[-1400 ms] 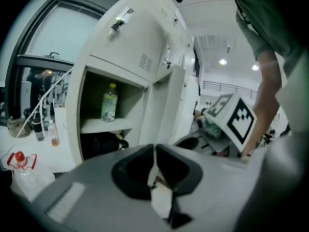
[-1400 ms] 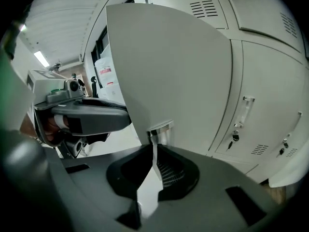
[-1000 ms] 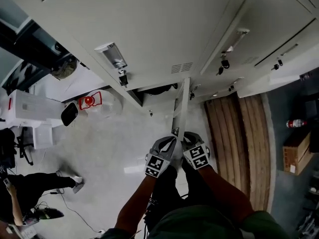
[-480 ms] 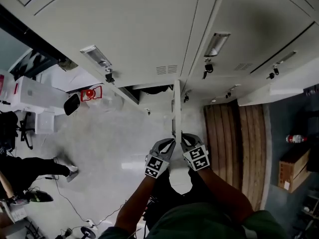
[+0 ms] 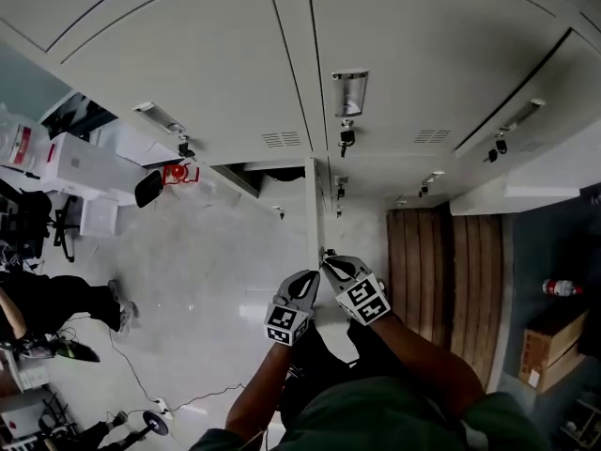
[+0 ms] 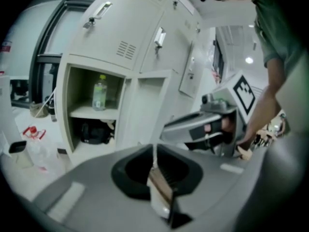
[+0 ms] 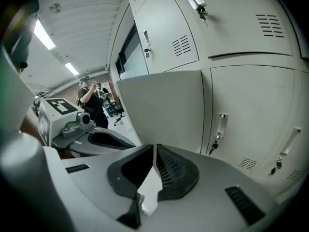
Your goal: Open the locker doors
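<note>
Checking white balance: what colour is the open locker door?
The locker door is plain off-white; right gripper view shows it best.

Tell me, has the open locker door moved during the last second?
Yes. Against the locker front, the door has swung further open, rightward, away from its dark compartment, toward the wooden boards.

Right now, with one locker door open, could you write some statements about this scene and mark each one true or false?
1. A bottle stands on the shelf inside the open locker. True.
2. The open locker is in the top row. False: closed doors are above it.
3. The jaws of the left gripper are wide apart. False: they are together.
4. A key hangs under a handle. True.
</note>
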Action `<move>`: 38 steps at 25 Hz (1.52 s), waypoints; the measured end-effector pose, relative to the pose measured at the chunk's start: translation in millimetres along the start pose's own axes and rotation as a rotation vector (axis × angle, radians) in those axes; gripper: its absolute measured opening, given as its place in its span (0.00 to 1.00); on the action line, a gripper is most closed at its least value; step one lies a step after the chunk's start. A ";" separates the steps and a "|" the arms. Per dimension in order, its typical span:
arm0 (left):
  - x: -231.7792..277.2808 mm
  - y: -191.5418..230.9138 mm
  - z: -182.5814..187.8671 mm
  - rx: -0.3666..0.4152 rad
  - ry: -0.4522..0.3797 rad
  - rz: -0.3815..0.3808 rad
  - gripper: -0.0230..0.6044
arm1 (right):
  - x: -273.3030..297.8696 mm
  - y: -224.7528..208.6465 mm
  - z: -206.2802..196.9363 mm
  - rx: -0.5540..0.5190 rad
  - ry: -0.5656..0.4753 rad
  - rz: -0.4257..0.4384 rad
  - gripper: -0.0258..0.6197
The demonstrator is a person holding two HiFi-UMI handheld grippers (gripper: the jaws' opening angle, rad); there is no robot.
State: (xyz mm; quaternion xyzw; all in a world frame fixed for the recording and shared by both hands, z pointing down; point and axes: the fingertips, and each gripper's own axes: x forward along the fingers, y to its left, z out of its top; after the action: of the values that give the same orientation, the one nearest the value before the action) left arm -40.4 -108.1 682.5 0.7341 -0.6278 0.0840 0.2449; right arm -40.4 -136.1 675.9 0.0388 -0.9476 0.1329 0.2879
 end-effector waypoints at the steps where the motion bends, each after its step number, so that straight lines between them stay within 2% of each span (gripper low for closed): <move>1: -2.2 -6.7 0.9 -0.004 -0.003 0.006 0.05 | -3.2 1.1 -0.4 -0.006 0.000 0.017 0.06; 5: -10.9 -40.2 12.8 0.037 -0.021 0.016 0.05 | -19.0 -1.0 4.0 -0.021 -0.025 0.045 0.06; 9: -13.6 -70.2 42.2 0.087 -0.072 -0.017 0.05 | -37.9 -13.3 12.2 -0.027 -0.051 0.014 0.06; 15: -10.9 -88.4 98.4 0.110 -0.167 -0.089 0.05 | -58.9 -47.7 35.8 -0.011 -0.102 -0.125 0.06; 20: -19.4 -73.2 156.2 0.232 -0.284 -0.038 0.04 | -69.0 -81.2 53.3 0.039 -0.155 -0.256 0.06; 23: -18.3 -65.0 181.8 0.240 -0.321 -0.025 0.04 | -67.5 -97.4 63.4 0.031 -0.180 -0.287 0.06; 26: -11.2 -64.3 197.2 0.202 -0.347 -0.007 0.04 | -59.4 -113.1 66.6 0.035 -0.197 -0.289 0.06; 31: 11.0 -95.3 197.8 0.297 -0.309 0.008 0.04 | -41.6 -139.9 64.2 0.017 -0.214 -0.256 0.06; 34: 24.8 -114.1 195.6 0.291 -0.332 0.040 0.04 | -27.1 -156.5 54.0 0.000 -0.210 -0.218 0.06; 38: 36.4 -132.8 194.8 0.369 -0.347 0.075 0.04 | -4.0 -168.8 44.6 -0.023 -0.198 -0.171 0.06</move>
State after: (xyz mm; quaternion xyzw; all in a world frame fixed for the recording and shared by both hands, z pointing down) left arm 58.8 -218.6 495.8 0.7461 -0.6611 0.0790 -0.0081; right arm -35.6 -310.7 676.8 0.1293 -0.9660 0.0927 0.2036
